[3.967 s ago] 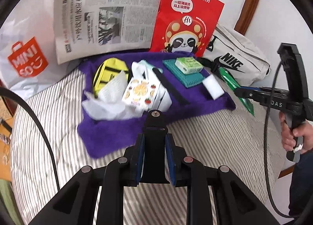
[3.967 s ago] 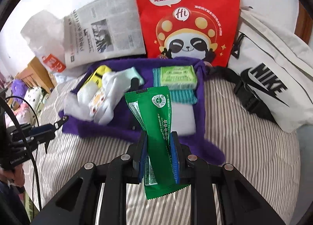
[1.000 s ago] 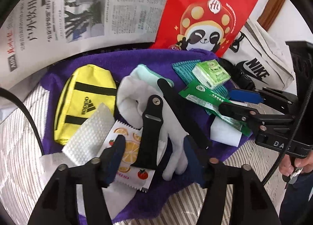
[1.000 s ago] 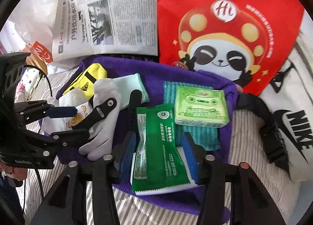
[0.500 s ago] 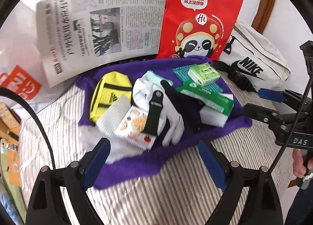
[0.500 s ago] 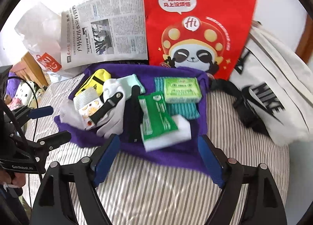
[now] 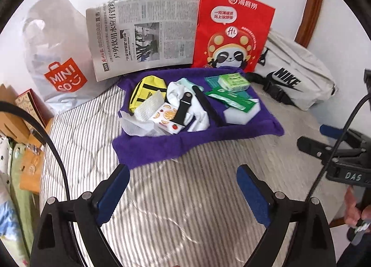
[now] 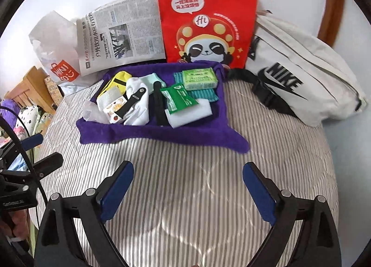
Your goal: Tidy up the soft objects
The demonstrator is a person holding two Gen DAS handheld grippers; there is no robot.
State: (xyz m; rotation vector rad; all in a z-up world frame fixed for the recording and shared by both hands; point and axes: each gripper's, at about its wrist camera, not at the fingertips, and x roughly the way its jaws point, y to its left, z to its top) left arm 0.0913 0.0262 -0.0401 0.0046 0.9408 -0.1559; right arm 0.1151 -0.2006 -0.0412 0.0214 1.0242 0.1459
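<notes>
One purple towel (image 8: 162, 132) holds one green packet (image 8: 178, 98), one white sponge (image 8: 190, 116).

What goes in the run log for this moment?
left gripper: open, empty | right gripper: open, empty | green packet: on purple towel

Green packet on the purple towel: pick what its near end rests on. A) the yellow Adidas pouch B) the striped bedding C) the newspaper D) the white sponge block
D: the green packet lies with its near end on top of the white sponge block, on the purple towel, well away from the yellow pouch.
</notes>
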